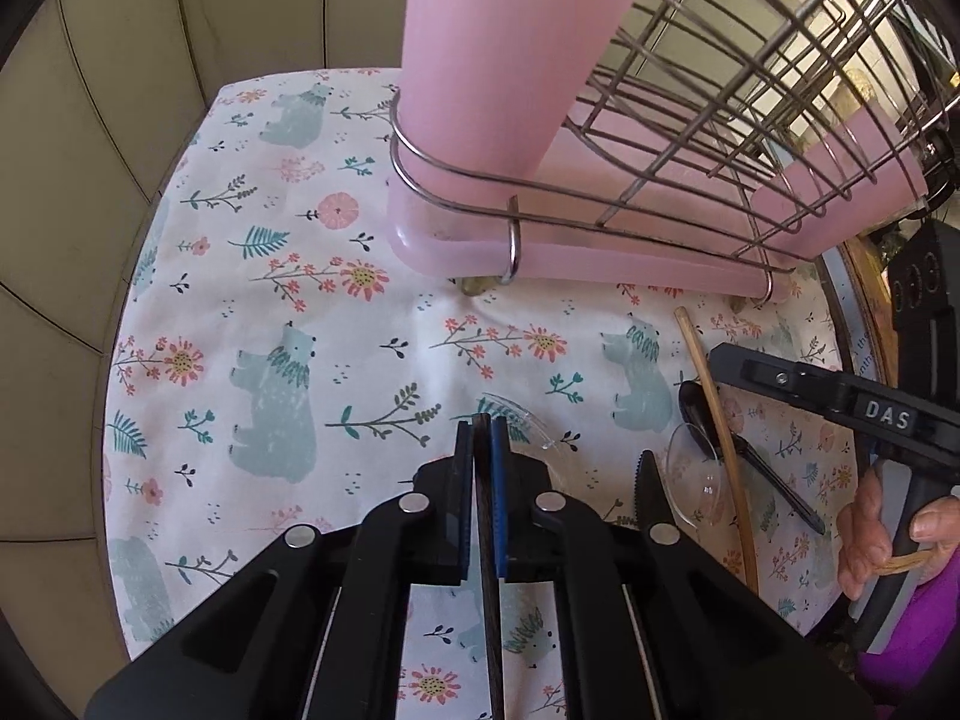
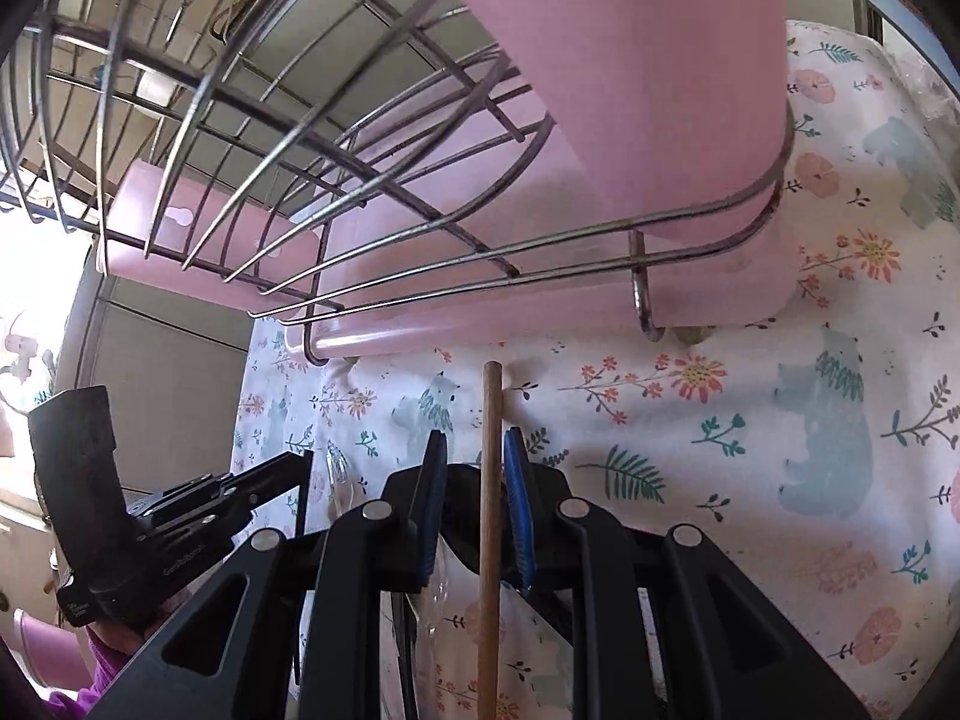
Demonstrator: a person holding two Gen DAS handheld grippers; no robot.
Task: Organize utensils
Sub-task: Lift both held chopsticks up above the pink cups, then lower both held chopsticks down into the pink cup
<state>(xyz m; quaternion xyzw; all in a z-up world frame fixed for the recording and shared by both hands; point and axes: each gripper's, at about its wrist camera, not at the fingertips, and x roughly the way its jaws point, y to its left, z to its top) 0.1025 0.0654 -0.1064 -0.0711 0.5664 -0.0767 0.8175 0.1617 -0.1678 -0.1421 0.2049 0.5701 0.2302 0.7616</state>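
dark chopstick (image 1: 487, 540): clamped in my left gripper (image 1: 482, 438), tilted steeply down over the floral cloth (image 1: 300, 300) | wooden chopstick (image 2: 489, 480): lies between my right gripper (image 2: 477, 456) pads, jaws apart | pink rack (image 1: 492, 120): far side

White tablecloth (image 1: 288, 276) printed with pale blue bears, coral flowers and teal sprigs, covering a table, beige padded panelled surface (image 1: 90, 120) with dark seams just beyond the cloth's far edge, bright window area (image 2: 24, 276).
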